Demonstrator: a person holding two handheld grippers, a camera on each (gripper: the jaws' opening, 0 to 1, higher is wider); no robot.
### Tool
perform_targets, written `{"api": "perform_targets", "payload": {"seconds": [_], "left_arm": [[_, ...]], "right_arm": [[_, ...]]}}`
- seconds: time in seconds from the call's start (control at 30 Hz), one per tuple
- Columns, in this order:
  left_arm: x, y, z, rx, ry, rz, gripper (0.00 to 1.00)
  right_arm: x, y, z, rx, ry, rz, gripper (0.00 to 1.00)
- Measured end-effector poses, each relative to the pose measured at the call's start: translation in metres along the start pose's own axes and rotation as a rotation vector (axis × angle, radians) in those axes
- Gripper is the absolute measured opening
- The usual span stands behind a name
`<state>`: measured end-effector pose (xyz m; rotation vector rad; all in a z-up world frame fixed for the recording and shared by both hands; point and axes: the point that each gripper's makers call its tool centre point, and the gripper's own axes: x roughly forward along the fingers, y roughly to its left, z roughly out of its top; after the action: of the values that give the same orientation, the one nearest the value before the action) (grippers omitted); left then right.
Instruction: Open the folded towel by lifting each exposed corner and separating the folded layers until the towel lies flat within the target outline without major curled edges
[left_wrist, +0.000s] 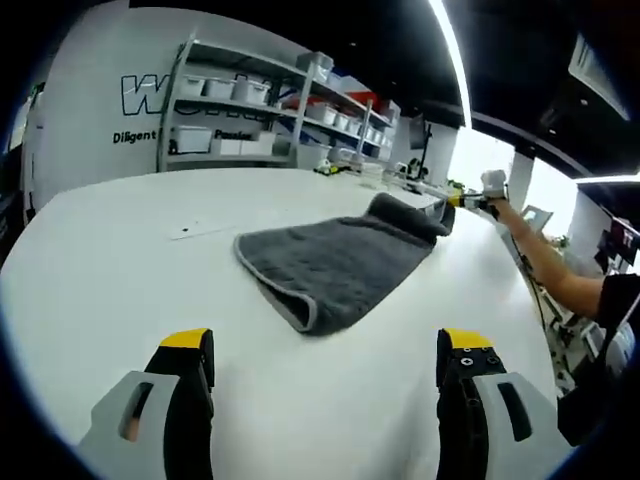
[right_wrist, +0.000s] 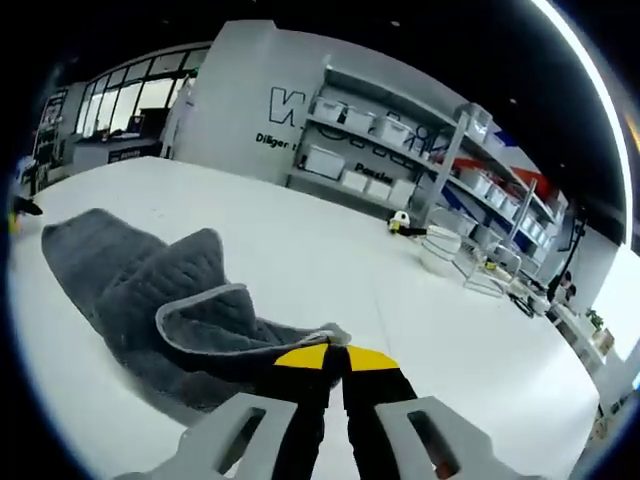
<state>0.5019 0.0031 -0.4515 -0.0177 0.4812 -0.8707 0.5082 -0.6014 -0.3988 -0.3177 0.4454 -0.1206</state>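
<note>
the towel (right_wrist: 150, 290) edge is pinched by the right gripper (right_wrist: 336, 358) so a folded layer can be peeled back; the left gripper (left_wrist: 325, 355) is held spread above the surface (left_wrist: 120, 260).

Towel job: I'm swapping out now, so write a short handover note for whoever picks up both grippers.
Left gripper: open, holding nothing, hovering above the white table short of the towel's near folded end.
Right gripper: jaws closed on an edge of the grey towel, lifting a layer at the far end so it stands curled.
Towel: in the middle of the table, folded along most of its length.
Done: one end gripped and raised.
Left: peel that layer fully open, unfold the rest, flatten the edges. I can't make out the target outline from here.
</note>
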Motion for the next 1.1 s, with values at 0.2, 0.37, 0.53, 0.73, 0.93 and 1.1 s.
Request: {"api": "perform_targets", "payload": {"seconds": [0.2, 0.37, 0.53, 0.73, 0.93, 1.1], "left_arm": [[0.000, 0.002, 0.001, 0.002, 0.001, 0.002, 0.90], [-0.001, 0.003, 0.003, 0.004, -0.004, -0.001, 0.90], [-0.002, 0.002, 0.002, 0.004, -0.004, -0.001, 0.90], [-0.002, -0.003, 0.003, -0.010, -0.017, -0.028, 0.90], [-0.001, -0.002, 0.003, -0.010, -0.016, -0.032, 0.90], [-0.002, -0.009, 0.005, -0.026, -0.036, -0.059, 0.90]], "right_arm": [[0.003, -0.005, -0.018, 0.016, 0.032, -0.013, 0.01], [0.009, -0.009, -0.039, 0.028, 0.075, -0.017, 0.01], [0.015, -0.018, -0.057, 0.043, 0.110, -0.036, 0.01], [0.023, -0.030, -0.075, 0.031, 0.147, -0.068, 0.01], [0.030, -0.045, -0.092, -0.002, 0.189, -0.127, 0.01], [0.037, -0.050, -0.102, 0.026, 0.202, -0.122, 0.01]]}}
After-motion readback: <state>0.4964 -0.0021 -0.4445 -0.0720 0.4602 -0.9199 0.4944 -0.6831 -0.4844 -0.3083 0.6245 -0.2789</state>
